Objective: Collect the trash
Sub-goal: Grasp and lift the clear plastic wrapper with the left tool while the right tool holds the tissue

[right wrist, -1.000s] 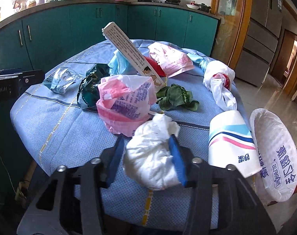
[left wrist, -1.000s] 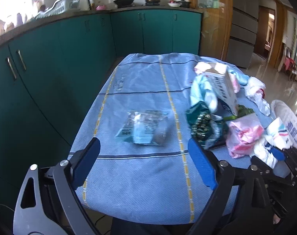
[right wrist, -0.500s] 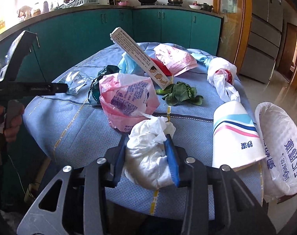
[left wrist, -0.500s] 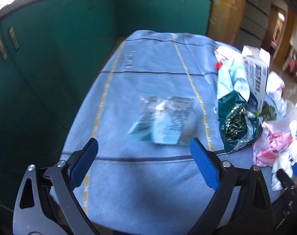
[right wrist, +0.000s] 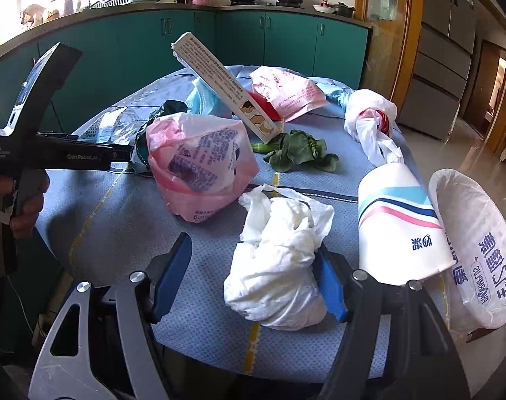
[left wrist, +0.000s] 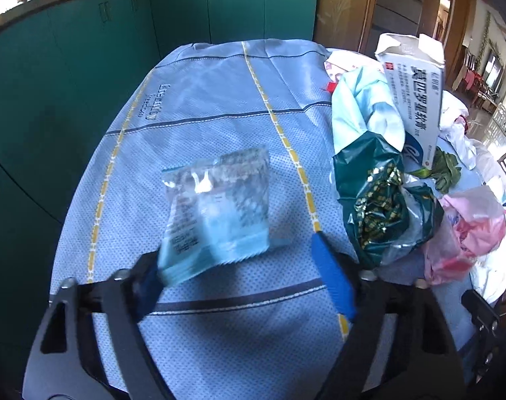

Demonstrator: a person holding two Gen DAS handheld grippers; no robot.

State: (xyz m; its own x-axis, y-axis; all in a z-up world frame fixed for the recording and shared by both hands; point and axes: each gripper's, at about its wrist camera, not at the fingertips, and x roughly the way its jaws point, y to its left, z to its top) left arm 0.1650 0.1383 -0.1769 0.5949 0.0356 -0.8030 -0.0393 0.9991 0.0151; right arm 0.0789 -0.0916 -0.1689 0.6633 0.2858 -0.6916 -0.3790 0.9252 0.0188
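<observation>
A table under a blue woven cloth with yellow stripes is strewn with trash. The left gripper hangs low over a clear, pale-blue plastic wrapper lying flat on the cloth; its jaws have just been closing but are not clamped — the wrapper's near corner overlaps the left finger, though blur makes contact hard to judge. Just to the right sit a dark green foil bag and a tilted white medicine box.

The right gripper has just been opening — a crumpled white tissue wad rests on the cloth between its fingers, against the right pad, clear of the left. Beyond lie a pink plastic bag, green leaves, and a tipped paper cup beside a paper bowl.
</observation>
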